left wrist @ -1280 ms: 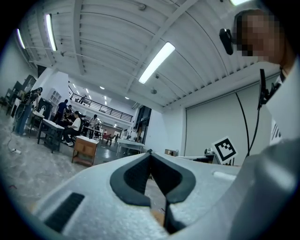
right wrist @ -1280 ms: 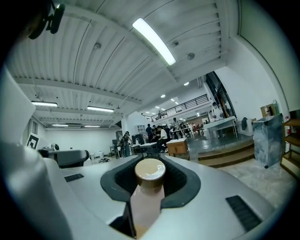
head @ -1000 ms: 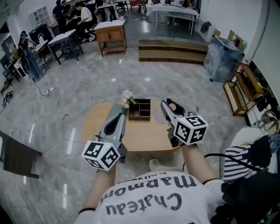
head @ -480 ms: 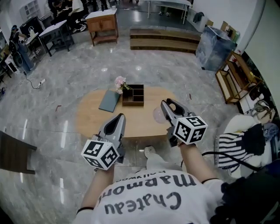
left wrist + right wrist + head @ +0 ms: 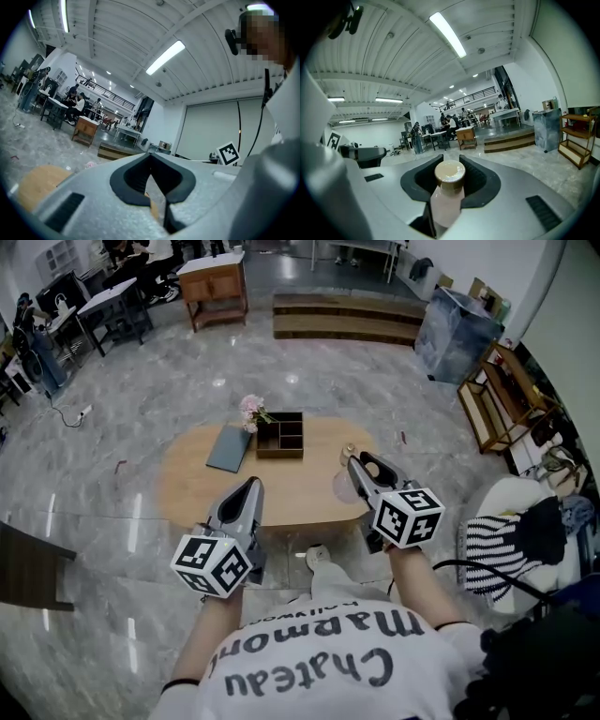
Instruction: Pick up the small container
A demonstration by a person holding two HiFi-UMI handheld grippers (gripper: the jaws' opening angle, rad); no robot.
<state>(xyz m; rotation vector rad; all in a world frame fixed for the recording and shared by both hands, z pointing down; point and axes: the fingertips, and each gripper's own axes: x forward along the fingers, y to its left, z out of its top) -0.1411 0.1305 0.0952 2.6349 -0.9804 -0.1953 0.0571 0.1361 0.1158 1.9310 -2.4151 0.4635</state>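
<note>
Small container [image 5: 448,201], a pale pink bottle with a tan cap, is pinched between the jaws of the right gripper [image 5: 448,165], over the near right edge of the oval table [image 5: 187,493]. The pickup looks done, so the next move needs only a steady hold. The left gripper [image 5: 151,161] is pressed together, empty. Open floor surrounds the table, and the compartment box [image 5: 281,435] sits at its far side.

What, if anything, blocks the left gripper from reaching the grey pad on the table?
Probably nothing. The left gripper hangs over the near side of the table, jaws shut and empty, with only bare tabletop between it and the grey pad. It looks reachable once the jaws open.
</note>
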